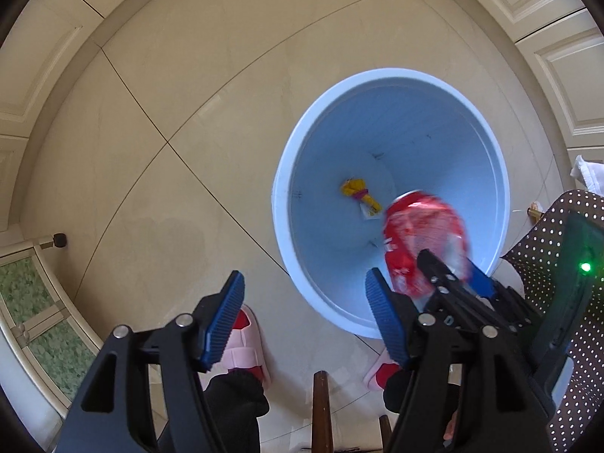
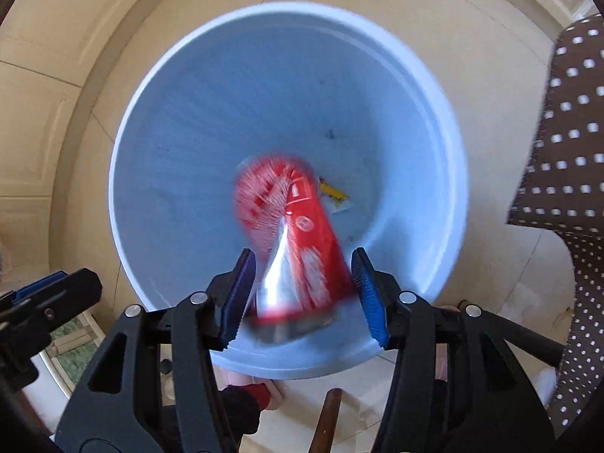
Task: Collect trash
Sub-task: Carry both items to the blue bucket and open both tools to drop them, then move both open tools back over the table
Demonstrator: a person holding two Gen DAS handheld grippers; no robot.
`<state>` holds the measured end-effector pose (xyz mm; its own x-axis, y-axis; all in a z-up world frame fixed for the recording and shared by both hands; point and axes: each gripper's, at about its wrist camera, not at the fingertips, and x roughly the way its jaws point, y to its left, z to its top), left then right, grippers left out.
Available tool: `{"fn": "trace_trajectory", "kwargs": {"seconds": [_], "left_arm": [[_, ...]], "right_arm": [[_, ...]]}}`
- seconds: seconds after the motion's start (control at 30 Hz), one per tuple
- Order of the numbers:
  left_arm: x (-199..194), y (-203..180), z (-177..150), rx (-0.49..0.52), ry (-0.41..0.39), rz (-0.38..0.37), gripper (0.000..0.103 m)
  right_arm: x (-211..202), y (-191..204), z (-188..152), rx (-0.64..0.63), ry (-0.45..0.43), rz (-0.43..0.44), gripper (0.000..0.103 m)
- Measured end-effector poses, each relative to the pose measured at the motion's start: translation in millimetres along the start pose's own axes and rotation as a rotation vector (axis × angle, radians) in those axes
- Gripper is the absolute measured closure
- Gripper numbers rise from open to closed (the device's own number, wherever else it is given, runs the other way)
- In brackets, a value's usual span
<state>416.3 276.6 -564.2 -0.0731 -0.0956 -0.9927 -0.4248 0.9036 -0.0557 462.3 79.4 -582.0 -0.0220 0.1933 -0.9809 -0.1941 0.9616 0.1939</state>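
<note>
One pale blue bin (image 2: 151, 120), standing open on the floor straight below both to catch trash. Right hand-held gripper (image 2: 302, 294) clamped on one crushed red can (image 2: 302, 234), hung over the bin's mouth for dropping. Left hand-held gripper (image 1: 302, 317) spread wide, empty, beside. One yellow wrapper (image 1: 358, 194) at bottom.

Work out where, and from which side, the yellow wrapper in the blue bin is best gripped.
Grip the yellow wrapper probably across its narrow, banded middle, coming straight down through the open mouth. It lies on the floor of the blue bin, whose tall walls block any sideways approach, and the waist looks like its thinnest part.
</note>
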Motion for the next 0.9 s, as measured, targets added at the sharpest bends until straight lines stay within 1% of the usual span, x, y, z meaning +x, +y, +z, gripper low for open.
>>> {"fn": "trace_trajectory", "kwargs": {"seconds": [0.1, 0.2, 0.27, 0.33, 0.43, 0.47, 0.57, 0.6, 0.63, 0.67, 0.77, 0.87, 0.9], "left_arm": [[-1.3, -5.7, -3.0, 0.015, -0.005, 0.01, 0.038], [-6.7, -13.9, -5.9, 0.041, -0.014, 0.02, 0.038], [-17.4, -20.9, -10.2, 0.062, -0.047, 0.002, 0.038], [-34.7, -28.0, -18.2, 0.093, -0.098, -0.019, 0.038], [-73.6, -31.8, -36.1, 0.121, -0.205, -0.072, 0.038], [-84.6, -31.9, -41.3, 0.126, -0.233, -0.086, 0.038], [-131.9, -31.4, -61.1, 0.119, -0.337, -0.137, 0.038], [-153.7, -32.7, -70.2, 0.126, -0.383, -0.162, 0.038], [-170.6, -33.0, -78.6, 0.131, -0.421, -0.172, 0.038], [-194.7, -35.3, -91.2, 0.137, -0.478, -0.189, 0.038], [-245.0, -41.4, -121.1, 0.154, -0.581, -0.245, 0.038], [-302.1, -59.8, -158.7, 0.198, -0.697, -0.304, 0.038], [-315.5, -70.1, -170.6, 0.215, -0.728, -0.314, 0.038]], "right_arm": [[-7.0, -0.2, -2.5, -0.008, -0.017, -0.011, 0.05], [-24.8, -1.4, -8.5, -0.01, -0.054, -0.015, 0.05], [-42.2, -4.1, -15.1, -0.016, -0.085, -0.011, 0.05], [-57.8, -2.7, -20.8, -0.023, -0.12, -0.009, 0.05], [-98.9, -4.1, -29.4, -0.041, -0.192, -0.013, 0.05], [-118.2, -4.1, -33.2, -0.048, -0.228, -0.013, 0.05], [-166.2, -0.9, -46.9, -0.066, -0.317, -0.008, 0.05], [-185.9, 0.3, -52.8, -0.074, -0.351, -0.008, 0.05], [-207.6, 1.6, -59.3, -0.082, -0.394, 0.002, 0.05], [-223.1, 2.0, -65.4, -0.088, -0.426, 0.003, 0.05], [-288.8, -3.5, -95.4, -0.11, -0.56, 0.007, 0.05], [-353.1, -11.6, -124.2, -0.111, -0.691, 0.001, 0.049], [-374.1, -14.3, -133.6, -0.107, -0.735, -0.007, 0.049]]}}
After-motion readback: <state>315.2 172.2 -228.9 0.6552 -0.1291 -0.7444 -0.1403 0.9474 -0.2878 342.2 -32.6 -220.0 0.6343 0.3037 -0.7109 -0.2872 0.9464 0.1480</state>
